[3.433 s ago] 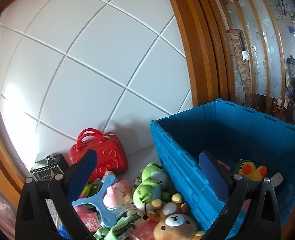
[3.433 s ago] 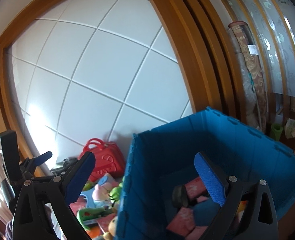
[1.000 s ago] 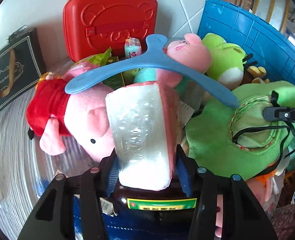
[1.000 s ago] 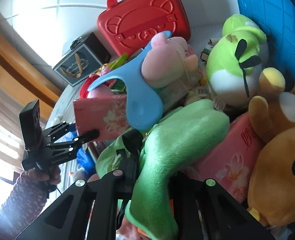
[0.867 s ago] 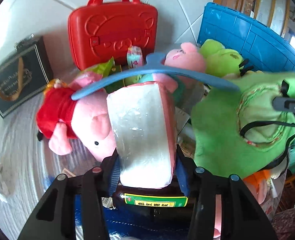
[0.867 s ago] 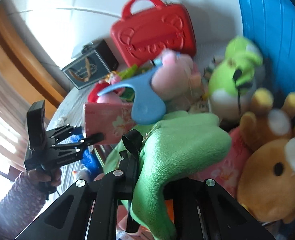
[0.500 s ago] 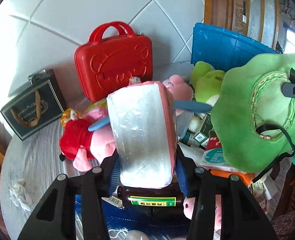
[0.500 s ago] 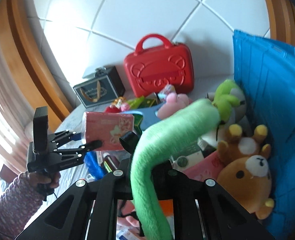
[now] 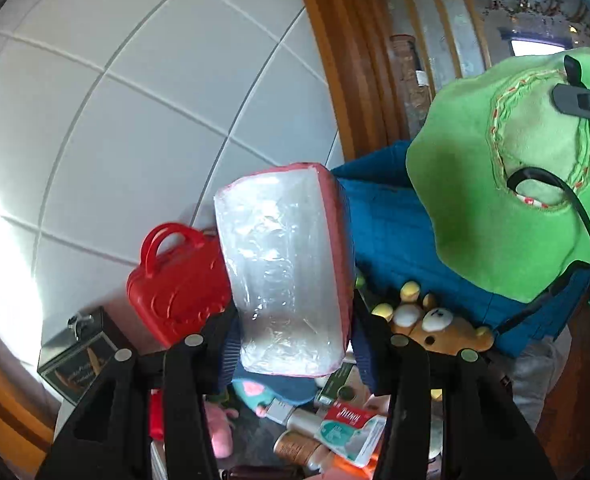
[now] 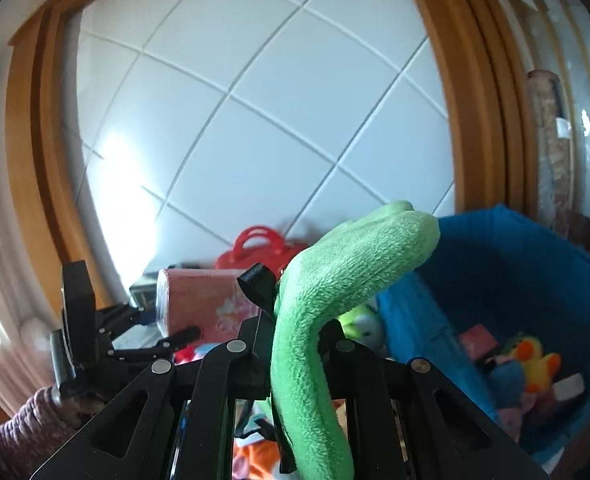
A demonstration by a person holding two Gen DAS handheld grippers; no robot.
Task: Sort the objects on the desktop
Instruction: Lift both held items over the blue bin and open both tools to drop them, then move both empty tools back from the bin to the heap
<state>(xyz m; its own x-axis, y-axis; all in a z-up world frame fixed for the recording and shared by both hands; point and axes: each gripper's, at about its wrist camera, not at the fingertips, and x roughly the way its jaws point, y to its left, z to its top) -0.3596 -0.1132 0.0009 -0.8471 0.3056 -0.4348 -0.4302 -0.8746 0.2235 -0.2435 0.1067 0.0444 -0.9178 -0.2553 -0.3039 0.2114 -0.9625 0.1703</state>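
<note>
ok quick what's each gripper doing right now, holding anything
Left gripper: closed on the pink tissue pack, held in the air.
Right gripper: shut on the green plush hat, also held in the air.

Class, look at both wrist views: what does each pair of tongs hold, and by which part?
Left tongs: a plastic-wrapped pink pack, clamped across its near end. Right tongs: a green plush hat, pinched by its brim.

White tiled wall point(image 10: 279, 92), wooden frame point(image 10: 475, 92); bright glare at left
</note>
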